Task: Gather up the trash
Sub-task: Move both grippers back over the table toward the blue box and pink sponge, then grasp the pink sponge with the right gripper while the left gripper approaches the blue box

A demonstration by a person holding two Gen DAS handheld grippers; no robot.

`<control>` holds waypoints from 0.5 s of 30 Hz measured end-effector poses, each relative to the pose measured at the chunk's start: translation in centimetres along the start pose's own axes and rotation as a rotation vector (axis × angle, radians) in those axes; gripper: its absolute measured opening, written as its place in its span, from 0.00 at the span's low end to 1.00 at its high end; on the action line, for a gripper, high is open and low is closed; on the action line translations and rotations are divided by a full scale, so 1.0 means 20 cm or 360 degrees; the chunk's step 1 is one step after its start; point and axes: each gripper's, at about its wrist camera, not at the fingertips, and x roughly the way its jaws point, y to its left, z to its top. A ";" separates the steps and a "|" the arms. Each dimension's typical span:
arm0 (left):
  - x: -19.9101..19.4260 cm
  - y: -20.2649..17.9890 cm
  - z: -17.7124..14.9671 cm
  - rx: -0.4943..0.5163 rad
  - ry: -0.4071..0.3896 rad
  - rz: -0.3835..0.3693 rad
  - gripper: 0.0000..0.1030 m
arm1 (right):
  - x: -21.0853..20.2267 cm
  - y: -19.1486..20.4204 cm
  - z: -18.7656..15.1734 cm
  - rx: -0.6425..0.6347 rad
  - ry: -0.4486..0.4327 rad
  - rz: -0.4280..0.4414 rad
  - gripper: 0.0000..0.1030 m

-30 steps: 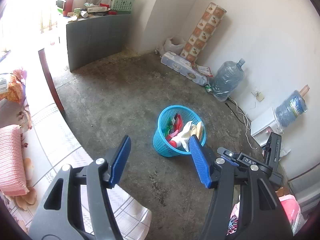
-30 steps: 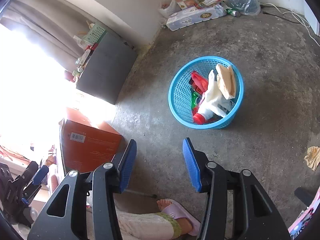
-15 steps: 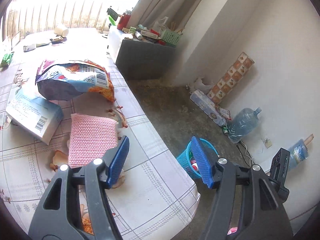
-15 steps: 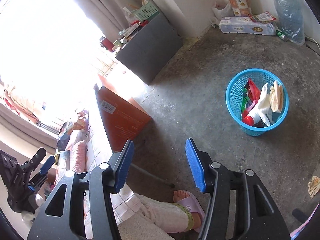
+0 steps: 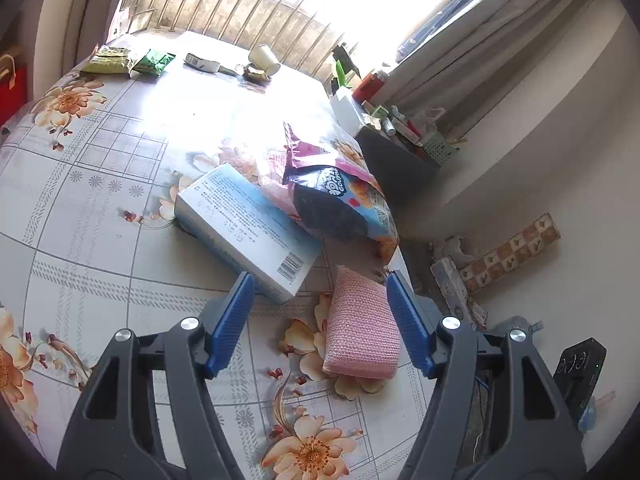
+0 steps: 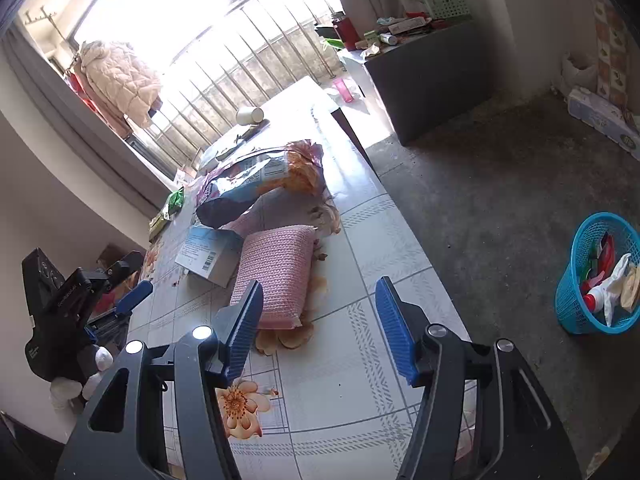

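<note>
Now that you've swung both away from the blue plastic mesh basket (image 6: pixel 599 276) on the floor, each hand-held gripper, left (image 5: pixel 320 324) and right (image 6: pixel 319 328), is spreading empty over the bench (image 5: pixel 100 208), nearing the pink knitted pad (image 5: pixel 362 328).

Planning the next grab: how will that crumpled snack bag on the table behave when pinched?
The snack bag looks torn open and crumpled, so probably light and floppy. Its glossy film may slip between pads. It leans on the white box, so lifting might nudge that.
</note>
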 end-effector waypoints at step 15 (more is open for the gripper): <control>-0.06 0.44 0.07 -0.0264 -0.0070 0.0071 0.63 | 0.66 0.74 0.18 -0.0645 0.0235 0.0084 0.65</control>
